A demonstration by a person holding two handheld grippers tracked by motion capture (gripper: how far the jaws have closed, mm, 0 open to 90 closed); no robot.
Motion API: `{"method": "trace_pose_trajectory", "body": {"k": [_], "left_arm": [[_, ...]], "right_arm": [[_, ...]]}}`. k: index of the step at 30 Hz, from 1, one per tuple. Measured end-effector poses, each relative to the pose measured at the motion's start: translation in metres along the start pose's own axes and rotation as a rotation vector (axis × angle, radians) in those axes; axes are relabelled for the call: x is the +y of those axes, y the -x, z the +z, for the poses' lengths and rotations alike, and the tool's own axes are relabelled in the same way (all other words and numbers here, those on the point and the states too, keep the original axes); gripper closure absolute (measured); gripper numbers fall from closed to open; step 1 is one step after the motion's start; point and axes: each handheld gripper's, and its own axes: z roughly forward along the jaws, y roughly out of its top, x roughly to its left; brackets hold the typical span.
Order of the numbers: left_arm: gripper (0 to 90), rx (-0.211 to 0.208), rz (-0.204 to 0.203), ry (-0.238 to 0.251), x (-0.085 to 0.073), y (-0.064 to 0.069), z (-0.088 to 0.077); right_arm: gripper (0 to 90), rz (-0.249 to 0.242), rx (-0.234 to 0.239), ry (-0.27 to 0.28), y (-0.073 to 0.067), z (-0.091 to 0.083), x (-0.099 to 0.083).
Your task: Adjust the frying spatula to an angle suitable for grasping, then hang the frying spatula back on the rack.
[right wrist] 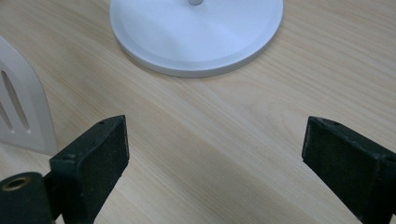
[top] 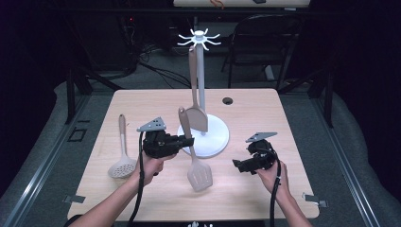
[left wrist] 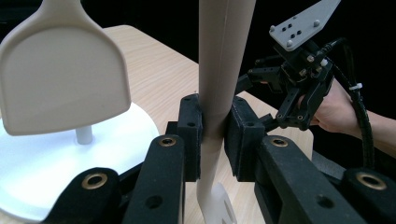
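- Progress, as judged: hanging utensils on the white rack (top: 202,85) is partway done – one solid turner (top: 195,111) is already hanging from a hook at the rack's top, blade dangling just above the round base (top: 215,138).
- Left gripper (top: 182,141) is clamping the slotted turner (top: 199,174) by its handle; in the left gripper view both pads (left wrist: 191,135) are pressing the shaft (left wrist: 219,70), blade end pointing down toward 6 o'clock, handle tip up toward 12.
- Slotted turner is hovering in front of the base, roughly at table centre, not yet on a hook.
- Right gripper (top: 238,164) is standing spread wide w/ nothing between the jaws; right gripper view is showing bare tabletop (right wrist: 224,135) btwn them, base (right wrist: 196,32) at 12 o'clock.
- Skimmer spoon (top: 122,163) is lying flat at approx 9 o'clock of the left gripper, untouched.
- Left to do, prob.: lifting the slotted turner to a free hook, then picking up and hanging the skimmer.
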Motion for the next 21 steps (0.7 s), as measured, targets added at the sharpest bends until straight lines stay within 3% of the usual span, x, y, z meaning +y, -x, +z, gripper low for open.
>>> {"method": "trace_pose_trajectory", "body": {"k": [21], "left_arm": [[77.4, -0.001, 0.072, -0.007, 0.031, 0.006, 0.002]], "right_arm": [[6.2, -0.004, 0.004, -0.022, 0.003, 0.002, -0.001]]}}
